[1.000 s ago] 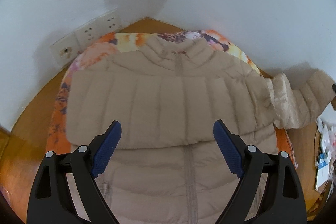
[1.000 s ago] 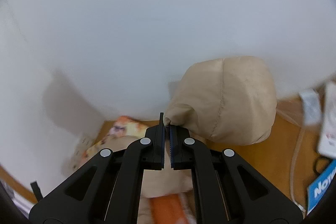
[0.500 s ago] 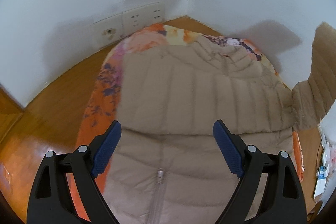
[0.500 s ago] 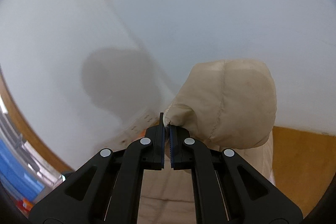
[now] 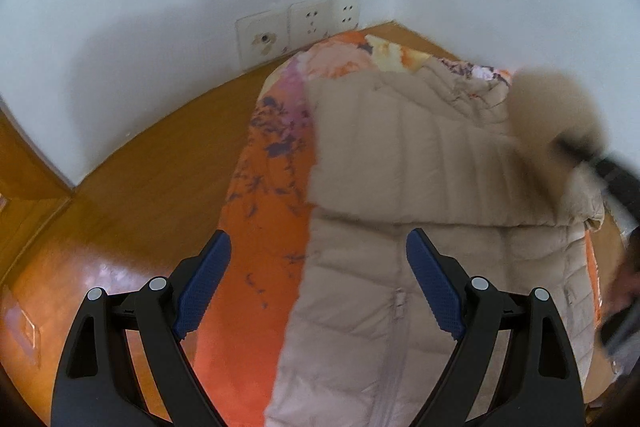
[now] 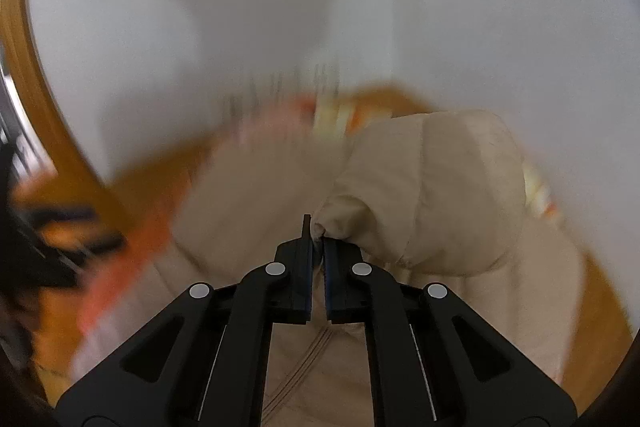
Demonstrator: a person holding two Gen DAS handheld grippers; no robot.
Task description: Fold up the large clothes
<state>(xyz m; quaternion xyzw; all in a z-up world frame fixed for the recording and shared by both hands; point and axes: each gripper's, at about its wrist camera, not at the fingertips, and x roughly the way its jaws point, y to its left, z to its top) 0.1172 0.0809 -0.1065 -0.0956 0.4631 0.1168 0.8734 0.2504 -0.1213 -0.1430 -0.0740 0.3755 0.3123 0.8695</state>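
Sleeve cuff (image 6: 420, 187) is pinched tight in the right gripper (image 6: 318, 247); left gripper (image 5: 318, 287) is held wide open, empty, over the jacket (image 5: 400, 167).

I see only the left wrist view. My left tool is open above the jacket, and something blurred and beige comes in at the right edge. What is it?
Observer: It is the jacket's sleeve; the right tool is shut on its cuff end.
Operator: Is the sleeve lying flat on the jacket already?
Observer: Not yet. In the right wrist view it bulges up from the tool's tips, above the jacket body.
Operator: Does the right view show my left tool?
Observer: No. At its left edge there are only dark blurred shapes that I cannot identify.
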